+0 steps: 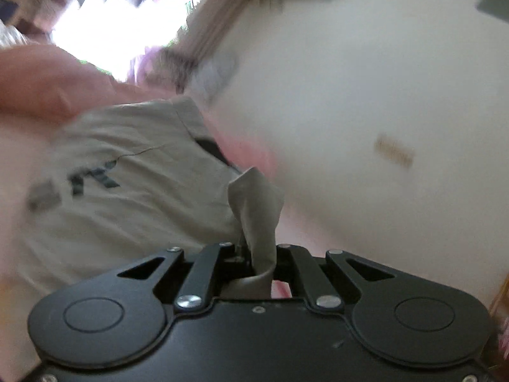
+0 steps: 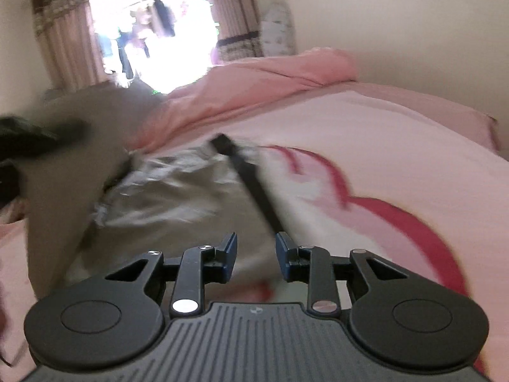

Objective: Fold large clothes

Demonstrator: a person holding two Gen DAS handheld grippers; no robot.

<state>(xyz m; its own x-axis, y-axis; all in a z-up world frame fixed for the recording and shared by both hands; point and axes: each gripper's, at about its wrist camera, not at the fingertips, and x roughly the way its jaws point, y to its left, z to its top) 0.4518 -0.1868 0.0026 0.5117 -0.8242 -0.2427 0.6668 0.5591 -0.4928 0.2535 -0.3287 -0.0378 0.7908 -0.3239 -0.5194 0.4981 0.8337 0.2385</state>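
Observation:
A large beige garment [image 1: 127, 165] with dark lettering lies on the pink bed. In the left wrist view my left gripper [image 1: 254, 251] is shut on a bunched fold of its cloth [image 1: 256, 197], which sticks up between the fingers. In the right wrist view the garment [image 2: 178, 197] is blurred, and one part of it [image 2: 73, 165] is lifted at the left under a dark blurred shape [image 2: 35, 140] that looks like the left gripper. My right gripper [image 2: 256, 248] is open just above the garment. A black strap [image 2: 251, 184] ends close to its right finger, and nothing sits between the pads.
The pink sheet [image 2: 381, 146] with a red pattern spreads to the right. A bunched pink duvet [image 2: 270, 73] lies at the far side. Behind it are a bright window [image 2: 152, 31] with curtains [image 2: 235, 16] and a cream wall [image 1: 366, 95].

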